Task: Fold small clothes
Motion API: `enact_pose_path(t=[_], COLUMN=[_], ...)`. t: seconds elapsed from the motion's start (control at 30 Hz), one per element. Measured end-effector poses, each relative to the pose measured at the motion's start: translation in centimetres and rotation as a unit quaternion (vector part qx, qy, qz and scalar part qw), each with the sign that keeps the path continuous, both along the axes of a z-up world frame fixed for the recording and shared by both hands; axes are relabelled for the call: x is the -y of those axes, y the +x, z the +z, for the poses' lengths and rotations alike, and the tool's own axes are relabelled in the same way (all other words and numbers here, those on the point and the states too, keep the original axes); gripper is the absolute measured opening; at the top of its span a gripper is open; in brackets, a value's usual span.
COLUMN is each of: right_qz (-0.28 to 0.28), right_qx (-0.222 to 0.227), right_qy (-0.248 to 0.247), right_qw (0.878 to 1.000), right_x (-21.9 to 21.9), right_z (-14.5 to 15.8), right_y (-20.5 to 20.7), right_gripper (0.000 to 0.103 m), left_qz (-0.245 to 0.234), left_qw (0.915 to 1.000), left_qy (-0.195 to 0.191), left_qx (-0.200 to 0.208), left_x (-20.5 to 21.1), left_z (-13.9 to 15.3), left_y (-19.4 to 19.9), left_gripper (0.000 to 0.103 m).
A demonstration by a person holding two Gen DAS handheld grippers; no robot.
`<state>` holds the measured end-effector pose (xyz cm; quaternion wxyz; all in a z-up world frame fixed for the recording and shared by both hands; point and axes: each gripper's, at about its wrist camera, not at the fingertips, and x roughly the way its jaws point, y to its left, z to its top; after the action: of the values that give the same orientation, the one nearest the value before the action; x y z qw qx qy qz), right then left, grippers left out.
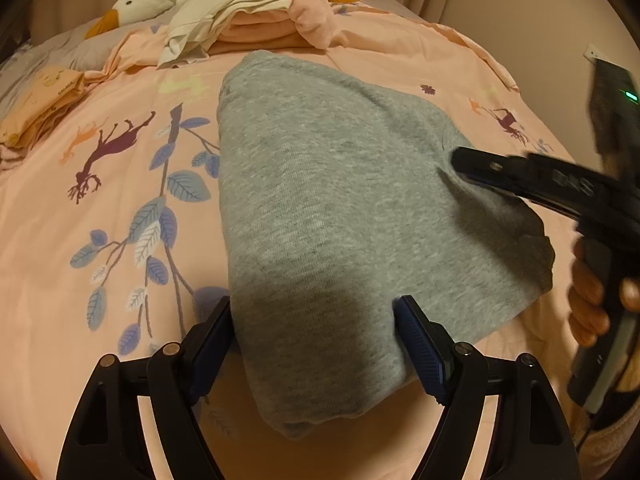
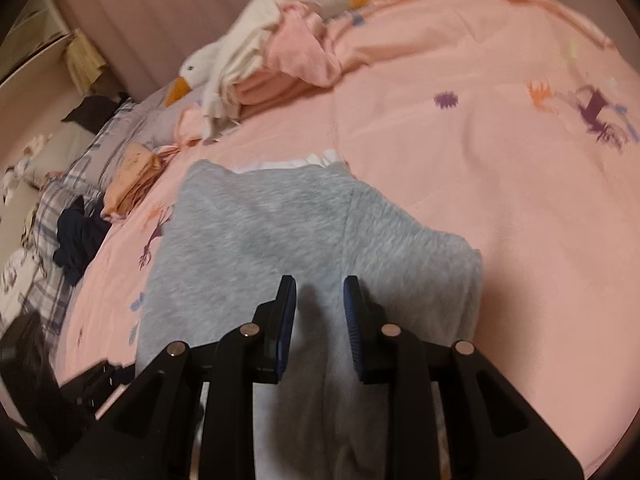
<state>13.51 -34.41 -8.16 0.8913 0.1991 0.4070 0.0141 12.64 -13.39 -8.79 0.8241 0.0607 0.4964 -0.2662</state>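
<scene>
Grey garment [image 1: 332, 208] lies folded mid-bed [image 1: 400, 64]. Left tool [image 1: 316, 344] straddles its 6 o'clock end, spread wide; right tool [image 2: 320, 312], part-spread, hovers at 3 o'clock. Both should pinch low, lifting evenly.

The bed is covered by a pink quilt cover [image 1: 360, 72] printed with deer and blue leaf sprigs. Lying directly on it:
- a folded grey knit garment [image 1: 320, 200], centre;
- a stack of folded cream and pink clothes [image 1: 248, 20], far side;
- a white plush goose [image 1: 148, 0], beside the stack;
- a small folded peach cloth [image 1: 40, 108], left;
- a crumpled dark item, possibly navy clothing [image 2: 80, 236], at the left edge.
</scene>
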Motion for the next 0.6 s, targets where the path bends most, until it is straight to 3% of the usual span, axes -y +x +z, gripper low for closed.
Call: enact_pose_path(t=[0.3,0.6], right_qz=[0.061,0.065], right_qx=[0.052,0.019], right_qy=[-0.049,-0.062], right_qw=[0.996,0.996], right_x=[-2.3,-2.9], right_z=[1.6,-1.5], right_y=[-5.0,-6.3], right_gripper=[0.025,0.020], left_qz=[0.000,-0.002], left_qw=[1.0000,0.9999], left_qy=[0.005,0.010], left_qx=[0.003,0.005], left_x=[0.0,0.2], left_z=[0.0,0.1], left_y=[-0.1,-0.1], left_gripper=[0.080,0.080])
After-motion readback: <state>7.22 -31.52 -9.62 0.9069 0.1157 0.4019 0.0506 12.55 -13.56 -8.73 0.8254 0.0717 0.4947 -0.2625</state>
